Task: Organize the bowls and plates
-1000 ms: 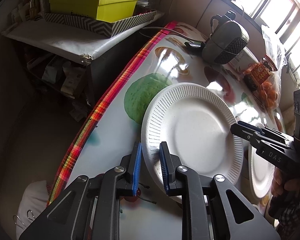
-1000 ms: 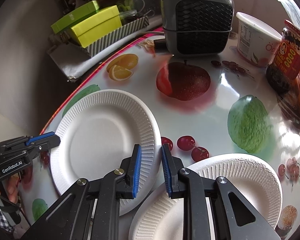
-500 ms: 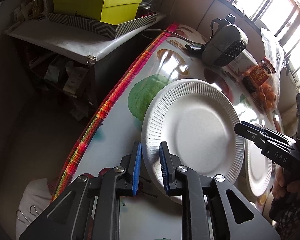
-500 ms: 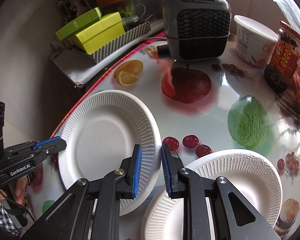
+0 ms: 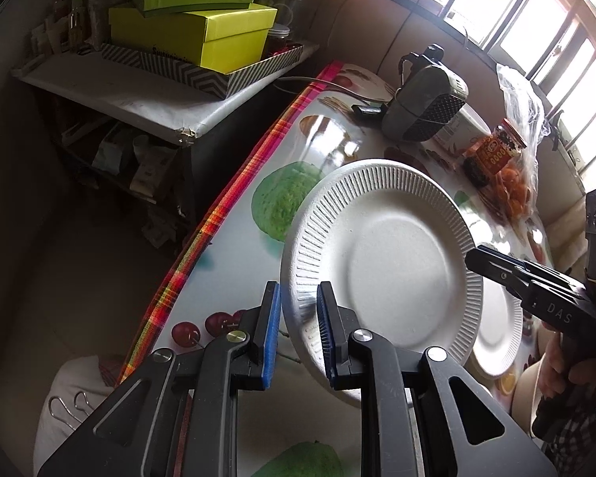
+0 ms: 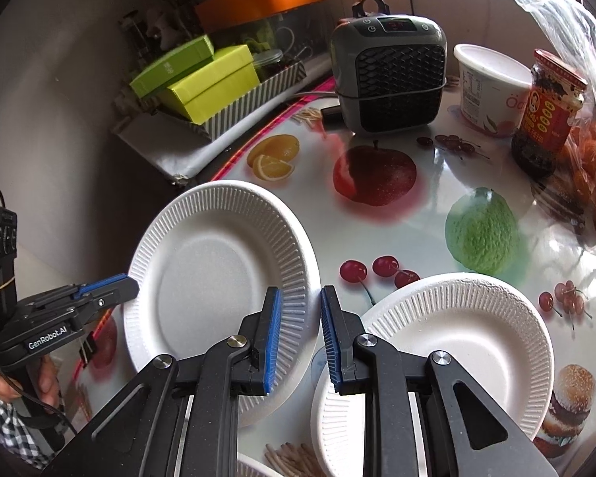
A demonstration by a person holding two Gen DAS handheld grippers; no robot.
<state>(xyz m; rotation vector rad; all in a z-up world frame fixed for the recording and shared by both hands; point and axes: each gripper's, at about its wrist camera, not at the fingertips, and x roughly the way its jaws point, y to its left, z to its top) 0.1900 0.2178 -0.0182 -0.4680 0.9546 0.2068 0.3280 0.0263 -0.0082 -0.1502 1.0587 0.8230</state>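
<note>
Both sets of tongs, left tongs [image 5: 298,330] and right tongs [image 6: 300,328], are clamped on opposite rims of one paper plate [image 6: 222,274], holding it tilted clear of the counter [image 6: 425,214], seemingly to stack on the second plate [image 6: 469,338] beside it

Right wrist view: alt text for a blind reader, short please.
Both grippers pinch opposite rim edges of one white paper plate: right gripper in front, left gripper at left. A second paper plate lies right, on a fruit-print table with a heater.
</note>
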